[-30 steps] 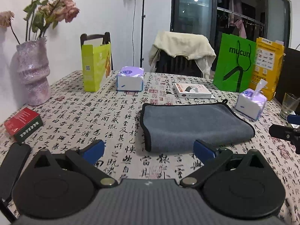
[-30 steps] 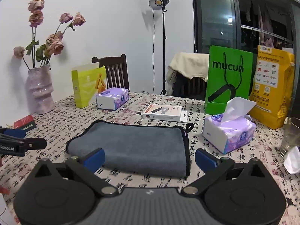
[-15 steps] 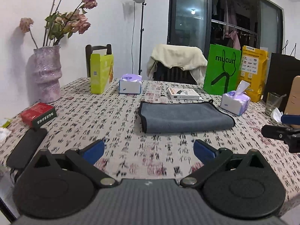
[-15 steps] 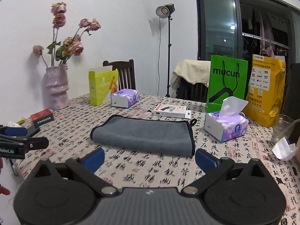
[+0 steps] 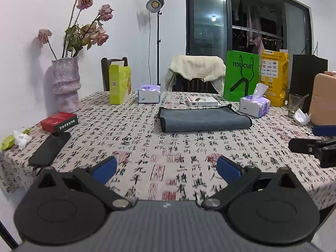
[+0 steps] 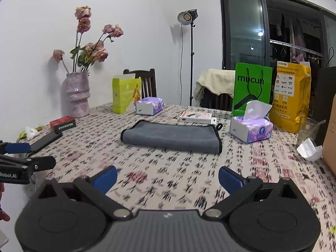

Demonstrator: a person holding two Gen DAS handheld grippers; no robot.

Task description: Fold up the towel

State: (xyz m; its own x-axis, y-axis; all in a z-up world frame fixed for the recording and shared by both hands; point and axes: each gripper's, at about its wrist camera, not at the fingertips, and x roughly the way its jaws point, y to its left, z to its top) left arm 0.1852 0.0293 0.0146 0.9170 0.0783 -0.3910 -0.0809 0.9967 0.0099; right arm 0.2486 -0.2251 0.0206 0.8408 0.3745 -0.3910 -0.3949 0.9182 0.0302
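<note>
A grey towel [image 5: 201, 120] with a black edge lies folded into a flat rectangle in the middle of the patterned tablecloth; it also shows in the right wrist view [image 6: 171, 136]. My left gripper [image 5: 167, 169] is open and empty, well back from the towel near the table's front edge. My right gripper [image 6: 168, 177] is open and empty, also well short of the towel. Each gripper shows at the side of the other's view: the right one [image 5: 315, 140] and the left one [image 6: 23, 157].
Behind the towel are a white box [image 5: 201, 101], two tissue packs [image 5: 254, 106] [image 5: 148, 93], a green bag [image 5: 241, 77], a yellow bag [image 5: 274, 77] and a yellow-green carton [image 5: 119, 85]. At left stand a vase [image 5: 66, 84], a red box [image 5: 59, 121] and a phone [image 5: 49, 148]. A glass [image 5: 295, 105] is at right.
Both grippers have pulled back and up, away from the towel, which now looks smaller and farther. The towel has not moved. Both jaws stay open.
</note>
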